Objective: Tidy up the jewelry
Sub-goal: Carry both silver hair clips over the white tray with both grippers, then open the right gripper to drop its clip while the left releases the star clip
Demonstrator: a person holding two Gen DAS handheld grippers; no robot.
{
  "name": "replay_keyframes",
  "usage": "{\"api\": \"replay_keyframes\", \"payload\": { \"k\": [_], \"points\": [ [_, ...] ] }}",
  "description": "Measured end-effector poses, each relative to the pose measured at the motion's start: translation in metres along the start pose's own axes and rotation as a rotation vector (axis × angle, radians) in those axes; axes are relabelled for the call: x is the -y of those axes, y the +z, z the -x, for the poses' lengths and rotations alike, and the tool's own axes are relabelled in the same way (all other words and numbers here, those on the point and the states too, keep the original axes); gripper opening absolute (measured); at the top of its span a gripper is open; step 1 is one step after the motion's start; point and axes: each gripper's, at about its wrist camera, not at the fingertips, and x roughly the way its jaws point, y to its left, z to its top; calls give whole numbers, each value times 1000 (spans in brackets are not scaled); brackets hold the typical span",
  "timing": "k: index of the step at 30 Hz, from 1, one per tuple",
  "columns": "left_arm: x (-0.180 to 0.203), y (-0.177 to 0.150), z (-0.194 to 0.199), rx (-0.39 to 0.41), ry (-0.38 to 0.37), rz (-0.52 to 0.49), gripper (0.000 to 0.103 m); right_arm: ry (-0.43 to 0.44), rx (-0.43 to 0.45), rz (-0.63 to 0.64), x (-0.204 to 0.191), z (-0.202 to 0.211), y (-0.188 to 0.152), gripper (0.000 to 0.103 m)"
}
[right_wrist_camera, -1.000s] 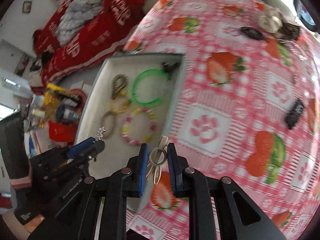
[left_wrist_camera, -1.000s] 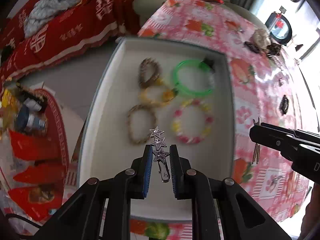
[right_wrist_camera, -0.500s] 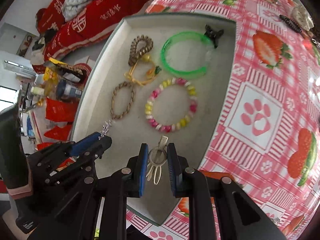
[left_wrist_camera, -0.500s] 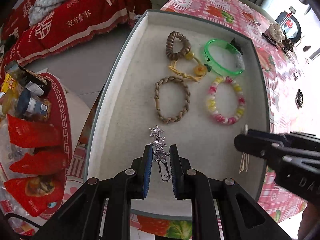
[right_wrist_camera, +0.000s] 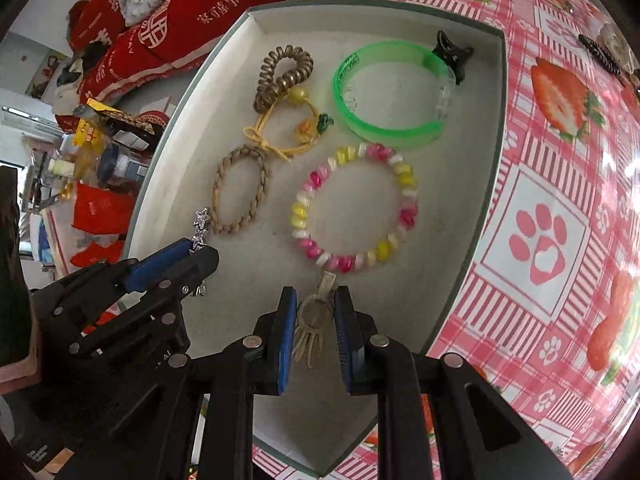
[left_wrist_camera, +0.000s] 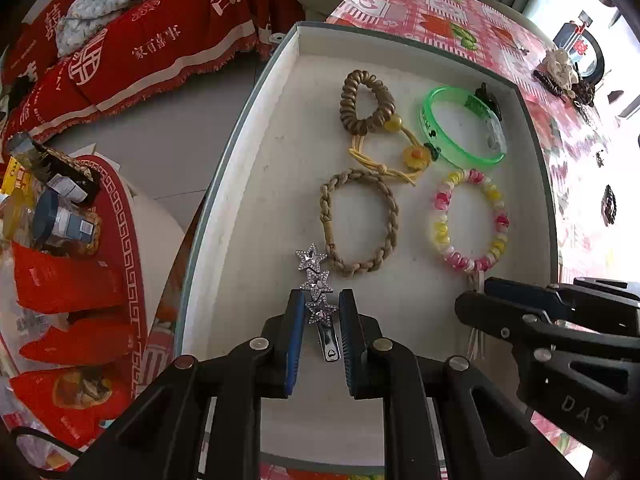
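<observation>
The far ends of both clips are sitting between blue pads, so their full shapes are hard to make out. The left gripper (left_wrist_camera: 319, 314) is pinching a silver star hair clip (left_wrist_camera: 316, 280), jaws nearly closed on its metal base, with three rhinestone stars sticking out past the fingertips. The right gripper (right_wrist_camera: 315, 312) is gripping a pale metal hair clip (right_wrist_camera: 314, 312) the same way, jaws narrowed onto its ring part; its prongs are pointing back toward the camera and are partly shadowed.

Both grippers are hanging over the near end of the white tray (left_wrist_camera: 248, 216), pointing steeply down into it, the left one beside the tray's left wall, the right one toward its right wall. Whether either clip is touching the tray floor cannot be told.

Lying farther in on the tray are a braided tan hair tie (left_wrist_camera: 360, 222), a pink and yellow beaded bracelet (left_wrist_camera: 470, 220), a brown spiral hair tie (left_wrist_camera: 366, 102), a yellow cord with beads (left_wrist_camera: 400, 156), a green bangle (left_wrist_camera: 460, 128) and, at the tray's far right corner, a small black claw clip (right_wrist_camera: 454, 54).

The tray is sitting on a pink strawberry-print tablecloth (right_wrist_camera: 560, 184). Beyond the tray's far side, more small dark hair pieces (left_wrist_camera: 608, 210) are lying on the cloth. Left of the tray, a red cloth with white characters (left_wrist_camera: 160, 40) is draped over furniture.
</observation>
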Motion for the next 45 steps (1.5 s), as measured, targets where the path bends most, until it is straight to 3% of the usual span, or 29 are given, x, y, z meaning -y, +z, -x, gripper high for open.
{"api": "replay_keyframes", "payload": {
  "k": [15,19,21,35,42,45],
  "points": [
    [0,1,2,-9,33,-1,24,-1,3,16,-2,-1,7,22],
    [-1,1,4,-9,36,3,24,6,4,11,2,0,7,35],
    [-2,1,6,-9,32,5,24,6,10,6,4,4,5,36],
    [12,4,22,-2,48,-27,24,37,154,-43,21,69,6,37],
    [35,9,31,7,47,-71,26,-10,202,-125,61,103,-10,42],
    [47,14,39,33,42,-68,100,-34,215,-180,83,112,-17,42]
  ]
}}
